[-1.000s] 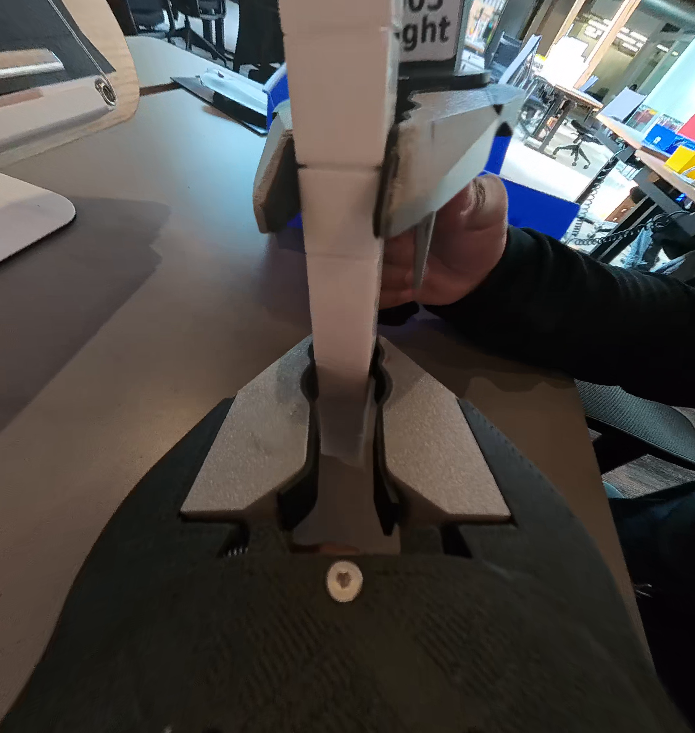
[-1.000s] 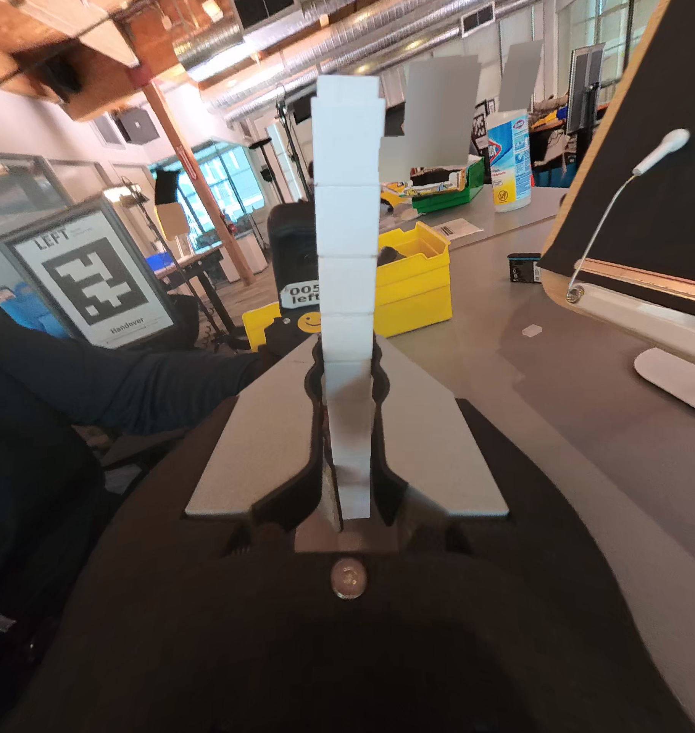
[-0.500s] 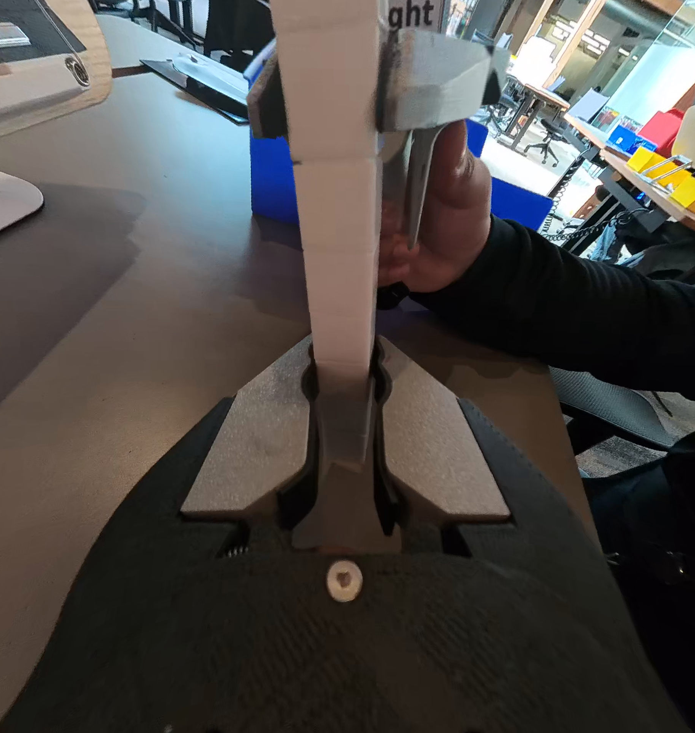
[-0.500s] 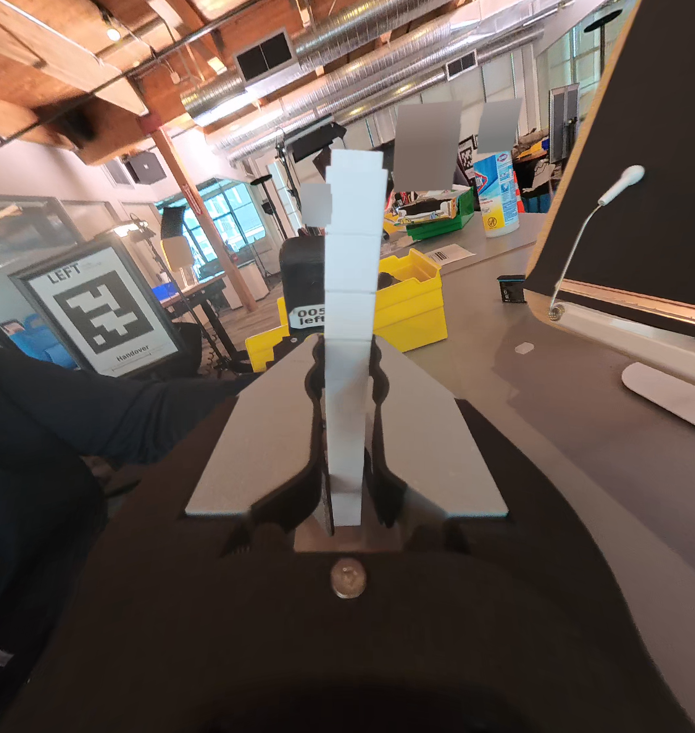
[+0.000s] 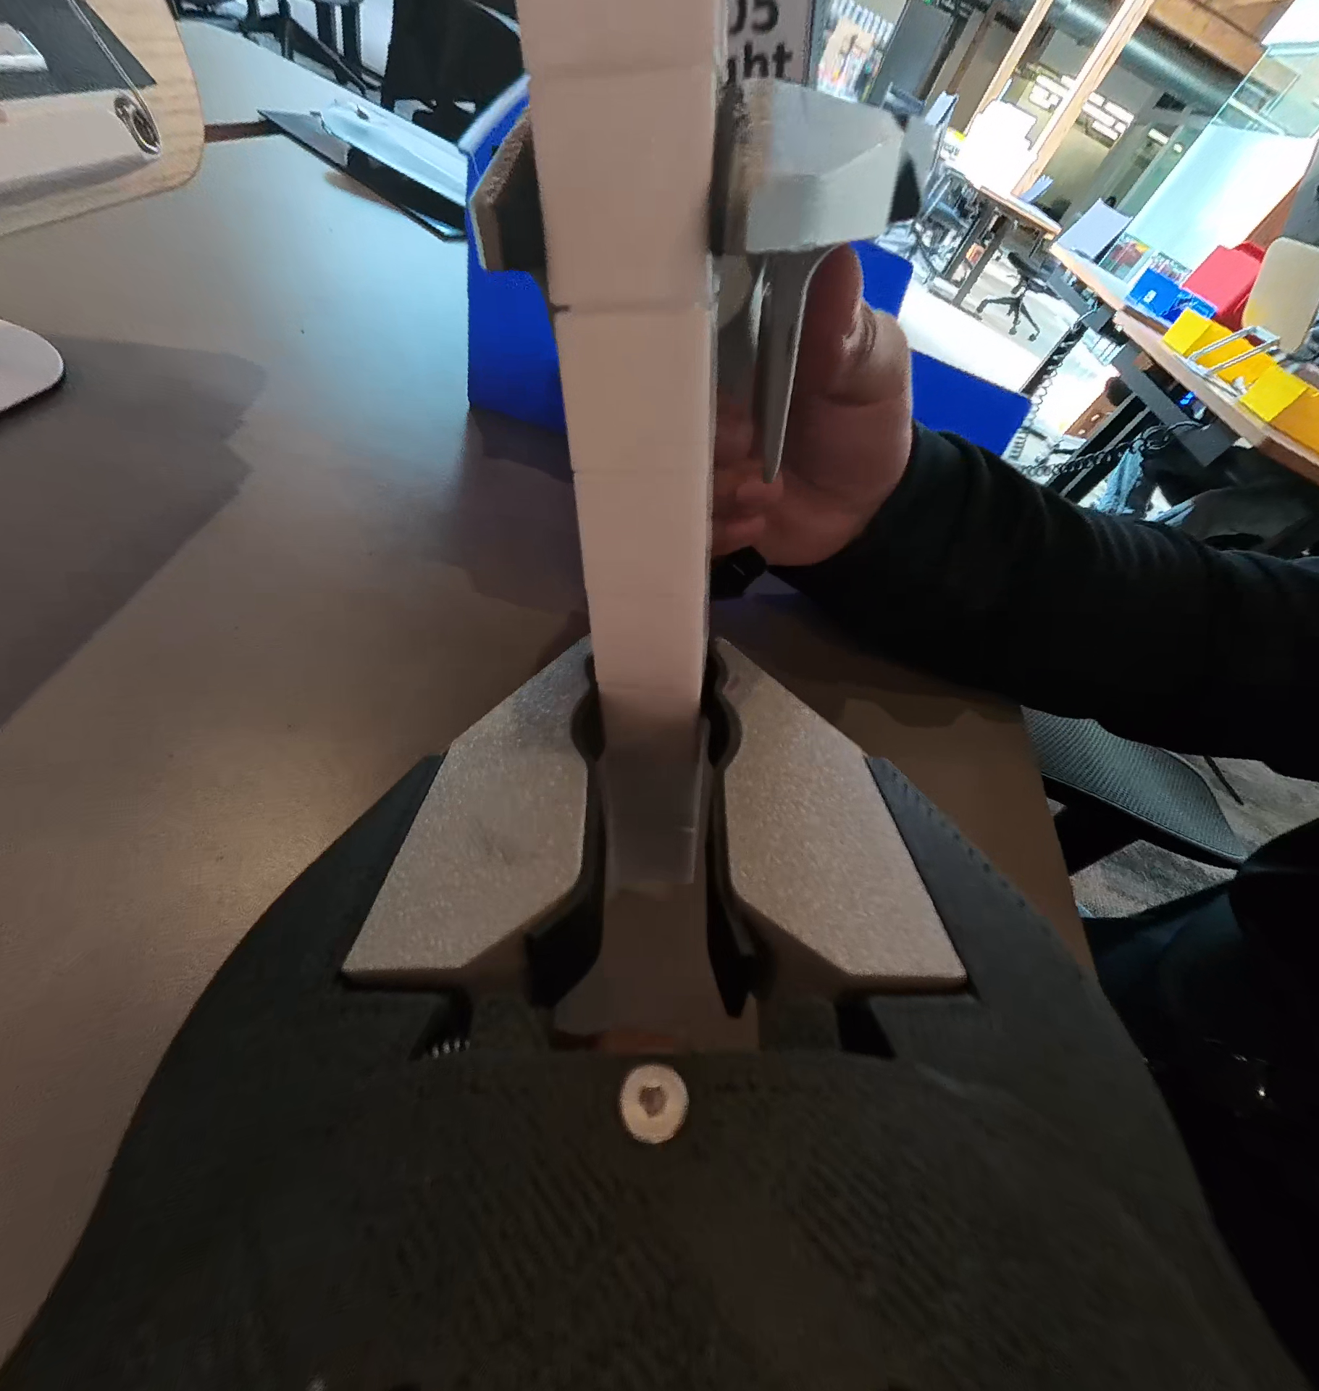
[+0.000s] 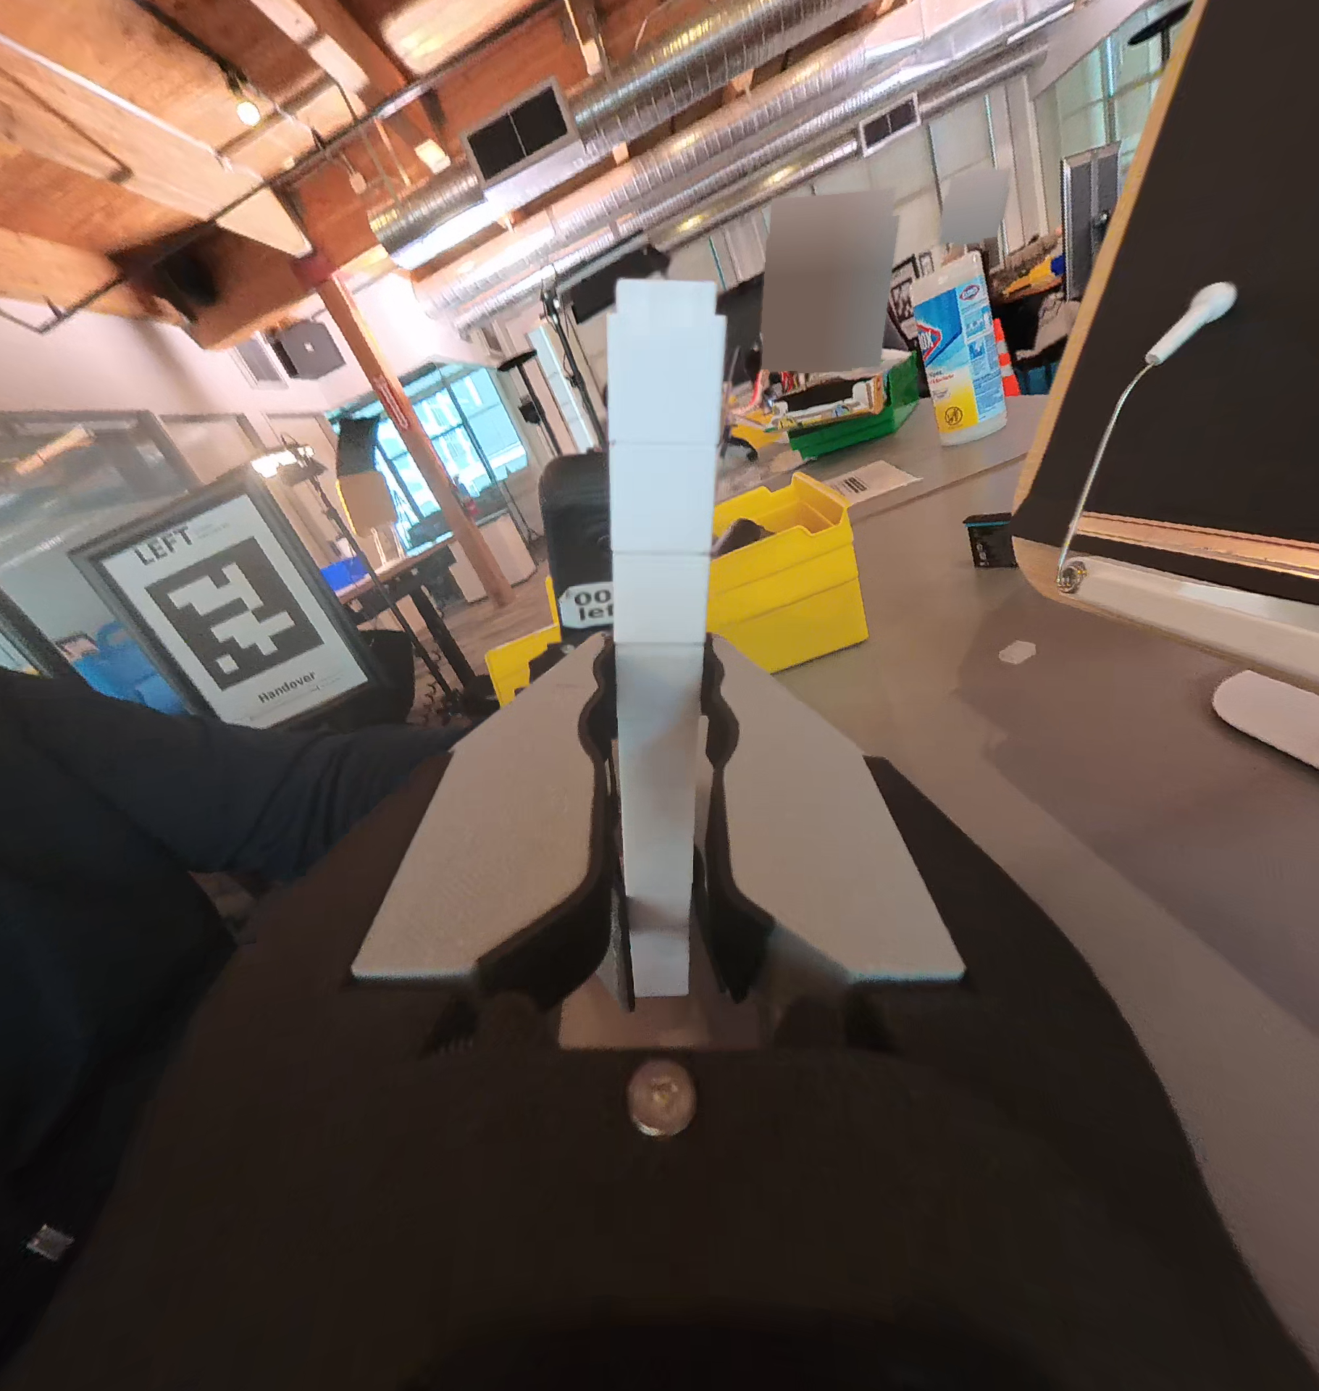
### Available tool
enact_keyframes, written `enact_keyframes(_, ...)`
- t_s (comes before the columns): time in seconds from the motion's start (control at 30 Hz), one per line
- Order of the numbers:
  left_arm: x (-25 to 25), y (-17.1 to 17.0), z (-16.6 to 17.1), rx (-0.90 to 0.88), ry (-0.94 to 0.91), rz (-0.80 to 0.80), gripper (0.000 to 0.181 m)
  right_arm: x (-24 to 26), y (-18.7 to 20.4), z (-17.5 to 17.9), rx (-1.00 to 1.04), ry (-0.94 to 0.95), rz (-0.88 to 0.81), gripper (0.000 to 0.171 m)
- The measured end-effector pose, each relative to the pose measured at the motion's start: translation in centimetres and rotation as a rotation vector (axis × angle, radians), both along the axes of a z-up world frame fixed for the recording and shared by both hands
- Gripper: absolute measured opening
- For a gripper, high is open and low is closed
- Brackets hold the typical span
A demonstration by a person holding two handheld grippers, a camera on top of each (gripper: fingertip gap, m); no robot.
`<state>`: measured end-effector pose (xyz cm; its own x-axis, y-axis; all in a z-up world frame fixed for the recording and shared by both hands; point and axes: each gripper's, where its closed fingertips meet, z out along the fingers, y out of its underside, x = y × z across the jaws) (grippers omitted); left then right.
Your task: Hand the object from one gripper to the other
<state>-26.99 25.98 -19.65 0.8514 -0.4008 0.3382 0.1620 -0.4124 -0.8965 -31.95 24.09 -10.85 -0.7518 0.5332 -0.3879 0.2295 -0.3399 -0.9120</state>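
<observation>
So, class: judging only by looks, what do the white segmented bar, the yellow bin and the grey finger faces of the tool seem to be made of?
White segmented bar: probably matte plastic; flat, dull faces with thin seams between blocks.
Yellow bin: likely moulded plastic; uniform bright colour, a soft sheen, a rolled rim.
Finger faces of the right tool: seemingly printed plastic; a grey, fine-grained, unshiny surface.
</observation>
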Motion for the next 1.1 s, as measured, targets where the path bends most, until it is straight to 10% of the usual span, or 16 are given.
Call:
enact_keyframes(0.23,-0.9,0.1,0.6,0.029,-0.053,0.038,0.021,-0.5,0.7,-0.1,-0.066,-0.04,0.004,0.043)
enact_keyframes(0.5,-0.8,0.2,0.6,0.034,-0.031,0.042,0.026,-0.6,-1.4,-2.5,0.133,-0.069,0.023,0.02)
enact_keyframes(0.7,-3.0,0.3,1.3,0.06,-0.07,0.137,0.065,-1.6,2.3,-1.1,0.496,0.128,-0.371,0.02)
enact_keyframes(1.1,-5.0,0.3,4.0,0.228,0.043,0.334,0.064,-3.4,4.0,-6.2,1.459,0.203,-0.658,0.02)
